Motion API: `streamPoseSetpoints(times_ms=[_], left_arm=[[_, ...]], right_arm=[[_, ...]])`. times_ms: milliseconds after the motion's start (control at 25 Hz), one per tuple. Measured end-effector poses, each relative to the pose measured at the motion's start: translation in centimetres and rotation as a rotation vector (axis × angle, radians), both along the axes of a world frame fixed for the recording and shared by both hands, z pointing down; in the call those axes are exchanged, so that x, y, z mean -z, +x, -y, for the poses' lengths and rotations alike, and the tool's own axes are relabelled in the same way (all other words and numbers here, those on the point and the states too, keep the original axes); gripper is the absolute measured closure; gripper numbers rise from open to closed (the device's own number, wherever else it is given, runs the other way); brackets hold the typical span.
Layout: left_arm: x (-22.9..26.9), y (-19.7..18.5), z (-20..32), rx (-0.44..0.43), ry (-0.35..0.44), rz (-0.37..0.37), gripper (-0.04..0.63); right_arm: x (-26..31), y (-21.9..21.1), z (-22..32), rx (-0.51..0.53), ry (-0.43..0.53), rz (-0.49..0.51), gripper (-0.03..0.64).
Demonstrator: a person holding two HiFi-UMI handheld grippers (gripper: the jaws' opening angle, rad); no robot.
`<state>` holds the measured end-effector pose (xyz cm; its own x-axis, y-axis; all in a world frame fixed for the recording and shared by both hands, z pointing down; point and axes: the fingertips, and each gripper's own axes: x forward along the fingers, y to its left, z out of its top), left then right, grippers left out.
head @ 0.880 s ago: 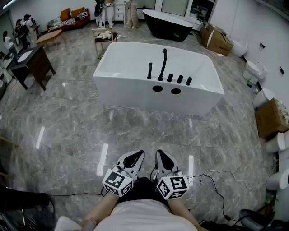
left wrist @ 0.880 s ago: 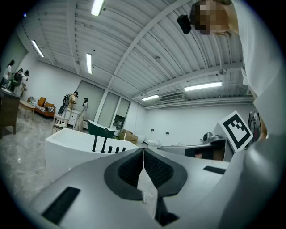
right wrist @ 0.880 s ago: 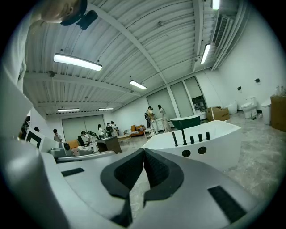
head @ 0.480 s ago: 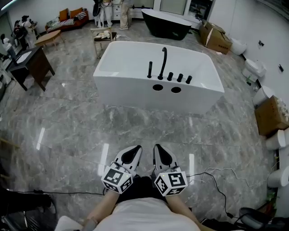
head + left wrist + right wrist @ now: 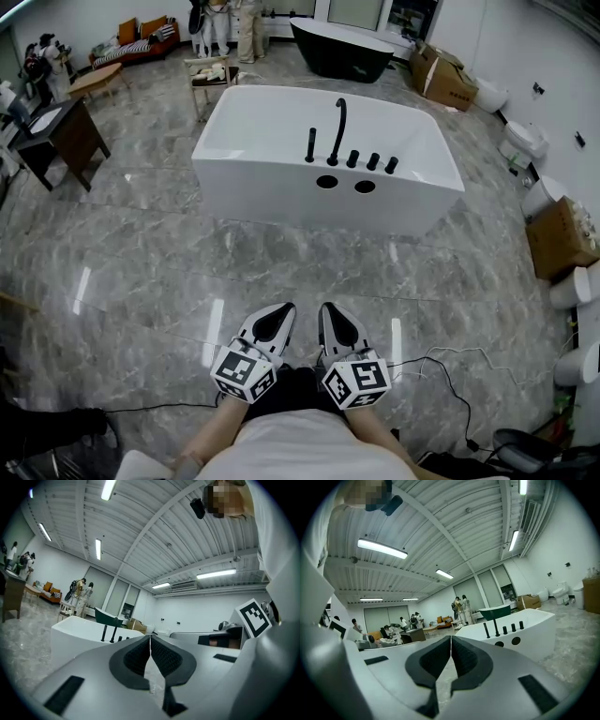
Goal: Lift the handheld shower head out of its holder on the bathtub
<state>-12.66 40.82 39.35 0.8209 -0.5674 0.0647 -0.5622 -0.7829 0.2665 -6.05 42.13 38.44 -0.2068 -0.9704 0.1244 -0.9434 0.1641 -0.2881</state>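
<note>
The white bathtub (image 5: 281, 187) stands across the marble floor, well ahead of me. On its near rim the black handheld shower head (image 5: 310, 145) stands upright in its holder, left of the curved black spout (image 5: 339, 127) and three black knobs (image 5: 373, 163). My left gripper (image 5: 284, 310) and right gripper (image 5: 328, 308) are held side by side close to my body, far short of the tub. Both are shut with nothing between the pads. The left gripper view shows the shower head (image 5: 104, 632) past the shut jaws, and the right gripper view shows the shower head (image 5: 486, 630) too.
A black bathtub (image 5: 342, 49) stands behind the white one. Cardboard boxes (image 5: 561, 242) and toilets (image 5: 527, 142) line the right wall. A dark table (image 5: 61, 131) is at the left, and a small stool (image 5: 214, 73) at the back. A cable (image 5: 450, 380) trails on the floor by my right side.
The two grippers have shifted only slightly in the view, a little closer together. Both stay shut and empty. The tub and its fixtures have not moved.
</note>
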Motion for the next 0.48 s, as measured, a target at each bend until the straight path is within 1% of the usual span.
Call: streamPoseSetpoints(times_ms=[240, 480], left_arm=[[-0.2, -1.2, 0.6, -0.006, 0.003, -0.009, 0.583], [-1.1, -1.8, 0.6, -0.017, -0.023, -0.012, 0.583]], right_arm=[[-0.4, -1.0, 0.4, -0.015, 0.008, -0.009, 0.598], [-1.1, -1.0, 0.5, -0.043, -0.007, 0.001, 0.598]])
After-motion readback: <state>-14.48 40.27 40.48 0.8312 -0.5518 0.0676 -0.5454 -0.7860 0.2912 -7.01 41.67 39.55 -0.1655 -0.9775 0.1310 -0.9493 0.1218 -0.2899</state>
